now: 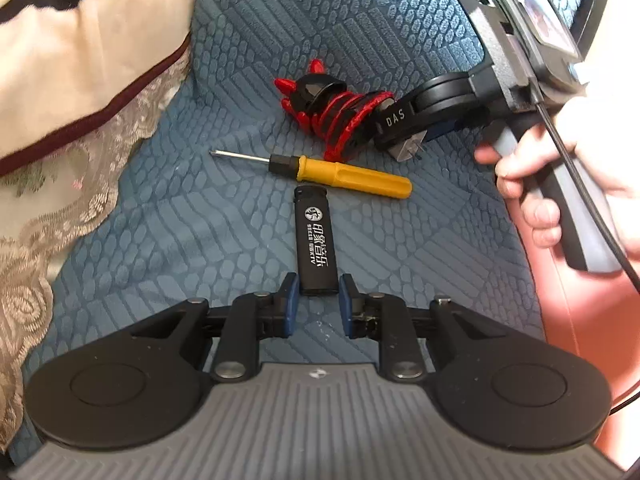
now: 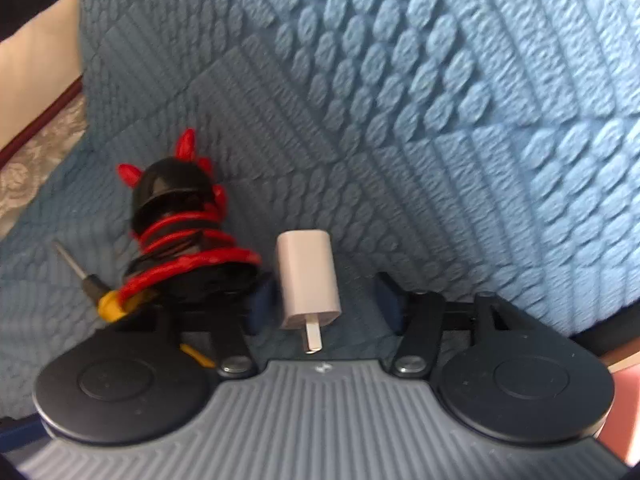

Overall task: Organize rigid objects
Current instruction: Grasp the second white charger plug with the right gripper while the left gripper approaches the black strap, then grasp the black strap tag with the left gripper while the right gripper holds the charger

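Right wrist: screwdriver (image 2: 105,300) handle mostly hidden.

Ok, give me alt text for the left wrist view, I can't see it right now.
The left gripper straddles the near end of a black lighter on a blue textured cushion, pads not touching it. Beyond lie a yellow-handled screwdriver and a red-and-black toy; the right gripper reaches in beside the toy.

Black gripper (image 1: 318,300), blue pads, grey ribbing
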`<act>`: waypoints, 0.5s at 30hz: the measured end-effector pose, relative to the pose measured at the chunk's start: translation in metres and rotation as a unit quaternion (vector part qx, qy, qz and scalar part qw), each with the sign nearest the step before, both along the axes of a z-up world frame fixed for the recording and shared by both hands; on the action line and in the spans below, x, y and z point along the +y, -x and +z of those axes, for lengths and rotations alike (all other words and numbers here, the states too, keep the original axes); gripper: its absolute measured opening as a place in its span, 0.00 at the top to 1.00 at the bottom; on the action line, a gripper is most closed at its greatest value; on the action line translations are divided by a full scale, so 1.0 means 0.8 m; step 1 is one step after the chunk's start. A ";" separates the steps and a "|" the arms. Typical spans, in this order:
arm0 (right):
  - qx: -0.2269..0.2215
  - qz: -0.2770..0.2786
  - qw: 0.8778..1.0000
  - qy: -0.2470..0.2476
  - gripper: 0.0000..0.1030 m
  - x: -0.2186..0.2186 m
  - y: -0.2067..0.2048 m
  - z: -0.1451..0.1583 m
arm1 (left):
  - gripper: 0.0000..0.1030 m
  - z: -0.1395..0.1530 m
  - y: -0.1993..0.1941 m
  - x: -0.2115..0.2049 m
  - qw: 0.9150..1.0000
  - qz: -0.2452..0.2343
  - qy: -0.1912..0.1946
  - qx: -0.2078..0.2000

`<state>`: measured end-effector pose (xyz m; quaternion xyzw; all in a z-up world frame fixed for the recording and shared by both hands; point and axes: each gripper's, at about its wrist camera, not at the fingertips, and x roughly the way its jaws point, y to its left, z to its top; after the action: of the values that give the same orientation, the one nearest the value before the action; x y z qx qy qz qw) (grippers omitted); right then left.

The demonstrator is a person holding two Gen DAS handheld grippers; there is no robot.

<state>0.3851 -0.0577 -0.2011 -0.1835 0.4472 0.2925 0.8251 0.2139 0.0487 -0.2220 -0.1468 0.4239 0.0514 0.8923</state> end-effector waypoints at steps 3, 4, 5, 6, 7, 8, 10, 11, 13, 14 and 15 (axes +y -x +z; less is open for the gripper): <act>-0.011 0.013 1.000 0.018 0.71 0.005 0.016 0.001 | 0.77 0.004 0.005 0.002 1.000 0.001 0.008 0.000; -0.013 0.017 1.000 0.021 0.71 0.005 0.021 0.002 | 0.95 0.005 0.008 0.003 1.000 0.001 0.014 0.000; -0.012 0.019 1.000 0.018 0.71 0.002 0.024 0.003 | 0.95 0.007 0.011 0.005 1.000 0.003 0.021 0.000; -0.010 0.019 1.000 0.013 0.71 -0.001 0.029 0.005 | 0.95 0.008 0.015 0.007 1.000 0.006 0.027 -0.001; -0.009 0.018 1.000 0.010 0.71 -0.010 0.034 0.007 | 0.95 0.009 0.018 0.008 1.000 0.007 0.030 -0.001; -0.010 0.018 1.000 0.011 0.71 -0.015 0.038 0.008 | 0.95 0.009 0.020 0.008 1.000 0.008 0.031 0.000; -0.009 0.015 1.000 0.011 0.71 -0.027 0.048 0.011 | 0.95 0.009 0.026 0.008 0.999 0.010 0.033 0.001; -0.008 0.013 1.000 0.010 0.71 -0.034 0.055 0.012 | 0.95 0.009 0.028 0.009 0.999 0.009 0.035 0.001; -0.006 0.010 1.000 0.009 0.71 -0.046 0.064 0.016 | 0.95 0.011 0.032 0.009 0.999 0.011 0.042 -0.001; -0.007 0.008 1.000 0.008 0.71 -0.051 0.070 0.020 | 0.95 0.012 0.034 0.008 0.999 0.011 0.045 -0.002; -0.007 0.006 1.000 0.007 0.71 -0.058 0.077 0.022 | 0.95 0.012 0.036 0.008 0.999 0.011 0.049 -0.003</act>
<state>0.3233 -0.1040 -0.1839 -0.1940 0.4423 0.2931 0.8251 0.1854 0.0554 -0.2121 -0.1949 0.4215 0.0404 0.8847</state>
